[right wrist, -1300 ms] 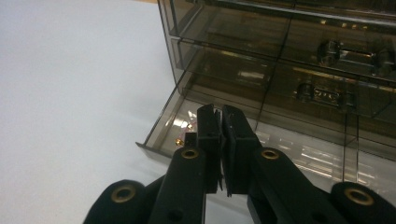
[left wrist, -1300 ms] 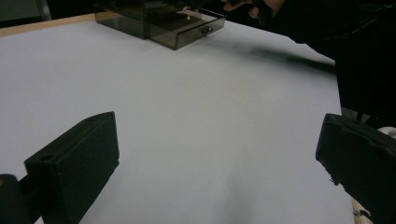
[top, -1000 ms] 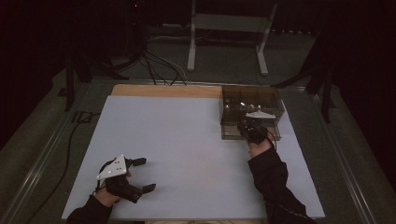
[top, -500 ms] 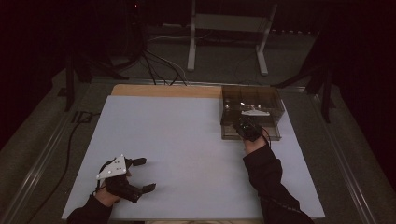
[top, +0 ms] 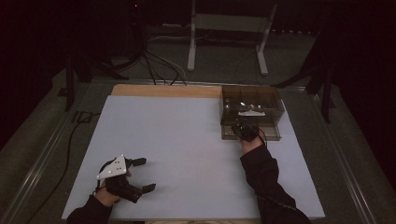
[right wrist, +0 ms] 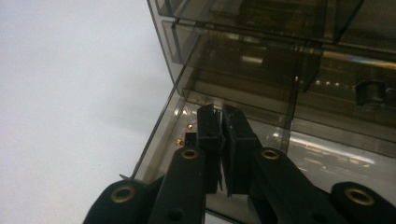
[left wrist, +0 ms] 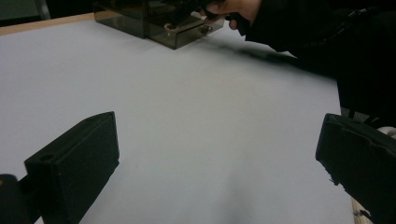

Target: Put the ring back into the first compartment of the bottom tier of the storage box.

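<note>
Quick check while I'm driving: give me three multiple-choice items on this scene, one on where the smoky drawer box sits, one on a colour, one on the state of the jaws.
1. Where does the drawer box stand on the table?
A. far right part
B. near left corner
C. dead centre

2. What colour is the table's sheet?
A. red
B. pale grey-white
C. green

3. How do the jaws of the two grippers stand?
A. both wide apart
B. left together, right apart
C. left apart, right together

Answers:
1 A: in the high view the box is at the far right, with the right gripper at its open bottom drawer.
2 B: the sheet looks pale grey-white in every view.
3 C: the left gripper has its jaws spread wide over bare sheet, while the right gripper view shows its jaws together.
</note>
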{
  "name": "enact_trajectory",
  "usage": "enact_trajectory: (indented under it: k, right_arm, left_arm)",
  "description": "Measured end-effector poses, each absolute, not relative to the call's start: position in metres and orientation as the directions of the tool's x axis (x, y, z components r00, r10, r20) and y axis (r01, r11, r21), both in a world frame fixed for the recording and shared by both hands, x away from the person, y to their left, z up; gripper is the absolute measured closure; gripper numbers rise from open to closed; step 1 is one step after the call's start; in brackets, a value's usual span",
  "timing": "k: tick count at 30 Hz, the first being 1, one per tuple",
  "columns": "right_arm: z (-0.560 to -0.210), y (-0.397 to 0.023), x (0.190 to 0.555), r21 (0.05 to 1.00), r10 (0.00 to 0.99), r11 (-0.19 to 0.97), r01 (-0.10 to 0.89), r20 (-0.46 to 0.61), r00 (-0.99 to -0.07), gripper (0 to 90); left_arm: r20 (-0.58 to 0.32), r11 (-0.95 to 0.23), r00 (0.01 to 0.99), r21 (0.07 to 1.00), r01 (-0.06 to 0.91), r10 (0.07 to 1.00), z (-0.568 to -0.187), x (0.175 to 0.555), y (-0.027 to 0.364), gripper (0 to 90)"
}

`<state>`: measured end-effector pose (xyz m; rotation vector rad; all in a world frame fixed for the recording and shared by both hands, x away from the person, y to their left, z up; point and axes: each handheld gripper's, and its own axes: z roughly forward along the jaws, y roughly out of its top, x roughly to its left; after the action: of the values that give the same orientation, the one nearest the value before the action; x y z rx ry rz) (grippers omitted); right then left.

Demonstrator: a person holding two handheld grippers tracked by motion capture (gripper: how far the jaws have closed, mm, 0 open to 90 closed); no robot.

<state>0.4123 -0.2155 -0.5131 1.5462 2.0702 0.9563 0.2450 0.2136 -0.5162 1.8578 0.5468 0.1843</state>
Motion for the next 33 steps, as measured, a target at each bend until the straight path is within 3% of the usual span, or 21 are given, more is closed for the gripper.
enact_trajectory:
  k: [12, 15, 33]
  right_arm:
    - [-0.516, -0.215, 0.414, 0.704, 0.951, 0.164, 0.691, 0.072, -0.300, 85.4]
    - [-0.514, -0.216, 0.413, 0.709, 0.958, 0.140, 0.691, 0.080, -0.277, 73.0]
    - [-0.490, -0.215, 0.399, 0.748, 0.942, 0.153, 0.646, 0.088, -0.324, 48.7]
  left_arm:
    - [-0.139, -0.258, 0.880, 0.925, 0.279, 0.454, -0.516, 0.245, 0.213, 0.7]
    - [-0.140, -0.260, 0.879, 0.924, 0.282, 0.455, -0.517, 0.245, 0.214, 0.7]
    - [-0.139, -0.260, 0.880, 0.924, 0.280, 0.455, -0.516, 0.245, 0.213, 0.7]
